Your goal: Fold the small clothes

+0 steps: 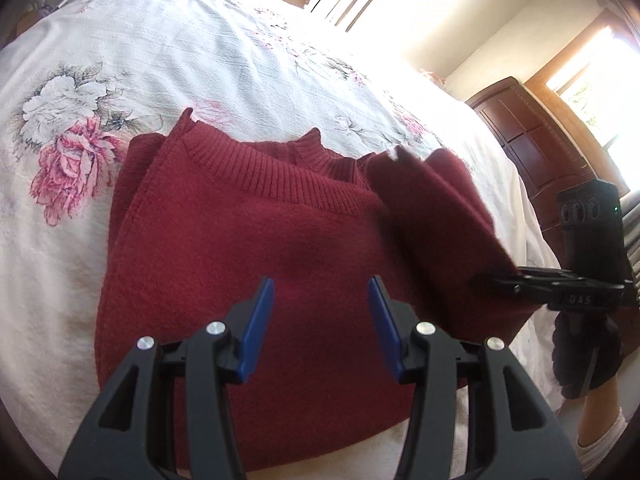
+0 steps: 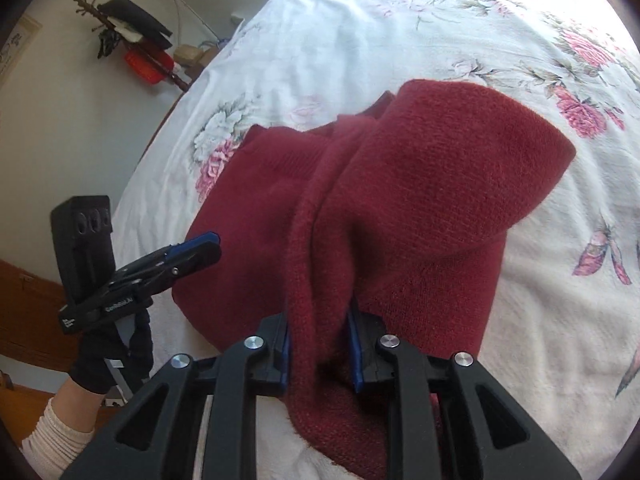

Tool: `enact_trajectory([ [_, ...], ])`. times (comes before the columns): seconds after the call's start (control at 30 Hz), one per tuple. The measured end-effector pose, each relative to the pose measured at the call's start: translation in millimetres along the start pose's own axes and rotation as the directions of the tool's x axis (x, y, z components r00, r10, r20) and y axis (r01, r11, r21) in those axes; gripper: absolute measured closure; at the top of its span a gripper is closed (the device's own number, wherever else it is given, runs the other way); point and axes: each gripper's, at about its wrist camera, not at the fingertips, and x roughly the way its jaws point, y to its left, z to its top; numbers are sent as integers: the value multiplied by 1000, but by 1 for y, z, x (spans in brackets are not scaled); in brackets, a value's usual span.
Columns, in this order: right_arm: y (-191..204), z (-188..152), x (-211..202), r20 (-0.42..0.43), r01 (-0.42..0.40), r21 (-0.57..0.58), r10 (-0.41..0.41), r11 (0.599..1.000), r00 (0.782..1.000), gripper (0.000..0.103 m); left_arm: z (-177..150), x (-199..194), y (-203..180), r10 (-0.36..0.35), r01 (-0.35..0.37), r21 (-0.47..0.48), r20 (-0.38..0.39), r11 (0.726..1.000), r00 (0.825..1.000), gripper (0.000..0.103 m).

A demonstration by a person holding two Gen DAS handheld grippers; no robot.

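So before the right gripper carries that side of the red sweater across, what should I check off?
1. Right gripper shut on sweater fabric: ok.
2. Left gripper open, holding nothing: ok.
3. Left fingers clear of the fold path: not ok, they hover over the sweater's middle.
4. Ribbed hem already folded over the body: ok.
5. Lifted part free of snags underneath: cannot tell, hidden.
6. Bedspread flat around the sweater: ok.
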Motion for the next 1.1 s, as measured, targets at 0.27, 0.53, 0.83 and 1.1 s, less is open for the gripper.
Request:
enact_trajectory([
  [0.27, 8, -12, 48, -68, 23, -24, -25, 999, 997, 65, -1, 7, 4, -79, 78, -60, -19, 995, 997, 55],
  [0.53, -2, -26, -50, 75, -70, 22, 69, 997, 995, 47, 6, 40, -18, -220, 209, -150, -58, 966, 974, 52],
  [0.83, -99, -83, -79, 87, 14, 166, -29, 986, 996, 47, 9, 77, -37, -155, 131, -188, -121, 973, 980, 49],
  [1.1, -115, -118, -57, 72, -8, 169, -4, 986, 997, 48, 0, 65, -45, 5, -20, -144, -109, 989, 994, 48],
])
